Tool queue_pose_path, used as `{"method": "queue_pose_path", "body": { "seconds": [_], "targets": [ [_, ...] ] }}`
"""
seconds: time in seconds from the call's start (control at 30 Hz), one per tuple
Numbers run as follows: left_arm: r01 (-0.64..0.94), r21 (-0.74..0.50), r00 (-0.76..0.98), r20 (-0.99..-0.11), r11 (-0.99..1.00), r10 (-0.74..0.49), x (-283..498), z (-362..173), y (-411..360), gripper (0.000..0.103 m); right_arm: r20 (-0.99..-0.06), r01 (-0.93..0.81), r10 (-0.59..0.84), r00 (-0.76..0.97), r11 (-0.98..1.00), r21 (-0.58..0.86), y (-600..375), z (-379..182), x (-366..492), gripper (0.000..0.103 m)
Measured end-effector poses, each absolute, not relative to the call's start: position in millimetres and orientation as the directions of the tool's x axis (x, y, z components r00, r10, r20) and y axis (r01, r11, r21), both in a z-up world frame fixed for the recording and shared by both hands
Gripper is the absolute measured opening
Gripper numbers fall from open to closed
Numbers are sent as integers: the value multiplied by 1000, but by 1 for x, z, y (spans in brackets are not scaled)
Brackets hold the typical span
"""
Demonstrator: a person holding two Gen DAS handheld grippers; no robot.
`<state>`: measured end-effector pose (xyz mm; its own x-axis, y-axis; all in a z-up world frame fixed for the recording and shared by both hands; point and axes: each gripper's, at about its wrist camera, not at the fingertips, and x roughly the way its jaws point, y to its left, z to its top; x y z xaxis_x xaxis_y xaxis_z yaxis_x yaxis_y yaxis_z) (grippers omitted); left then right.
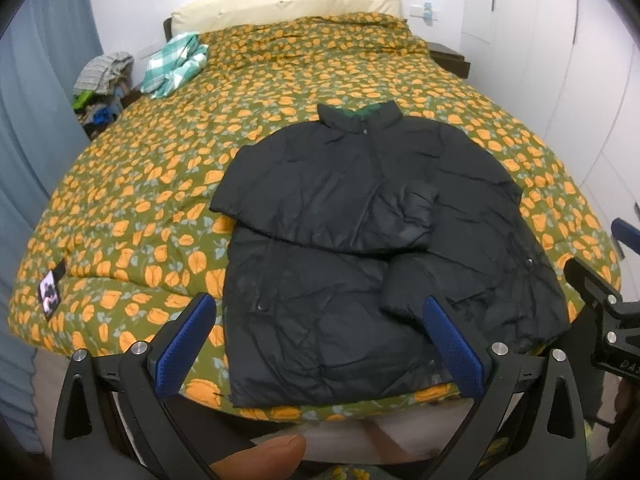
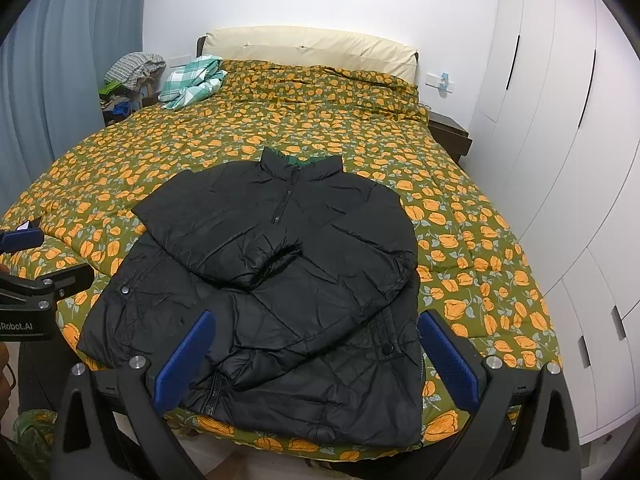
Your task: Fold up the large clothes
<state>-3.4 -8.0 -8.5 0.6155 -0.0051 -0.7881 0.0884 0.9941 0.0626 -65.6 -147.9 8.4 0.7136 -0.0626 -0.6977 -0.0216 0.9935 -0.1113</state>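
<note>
A black puffer jacket (image 1: 340, 240) (image 2: 280, 280) lies flat, front up, near the foot of the bed, collar toward the headboard. Both sleeves are folded in across its chest and overlap. My left gripper (image 1: 320, 344) hovers over the jacket's hem, open, with nothing between its blue pads (image 1: 188, 344). My right gripper (image 2: 316, 356) hangs over the hem on the other side, also open and holding nothing. Each gripper's body shows at the edge of the other's view, the right one (image 1: 604, 312) and the left one (image 2: 36, 296).
The bed carries a green quilt with orange flowers (image 2: 460, 220). A teal checked cloth (image 2: 192, 82) lies near the cream headboard (image 2: 312, 46). Clothes are piled on a bedside stand (image 2: 128, 80) by the blue curtain. White wardrobes (image 2: 560, 120) line the right wall.
</note>
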Motion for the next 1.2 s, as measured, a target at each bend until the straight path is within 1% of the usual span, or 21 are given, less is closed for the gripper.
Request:
{"method": "queue_pose_path", "body": {
  "seconds": [0.2,1.2],
  "targets": [
    [102,47,607,-794,994,-25,-3,-9,-8,103,-697,-22,-64,715,993,-113,-147,9,-65,103],
    [100,57,612,-790,993,-16,-5,-8,-5,103,-692,-31,-62,719,992,-122,-143,8,-67,103]
  ]
}}
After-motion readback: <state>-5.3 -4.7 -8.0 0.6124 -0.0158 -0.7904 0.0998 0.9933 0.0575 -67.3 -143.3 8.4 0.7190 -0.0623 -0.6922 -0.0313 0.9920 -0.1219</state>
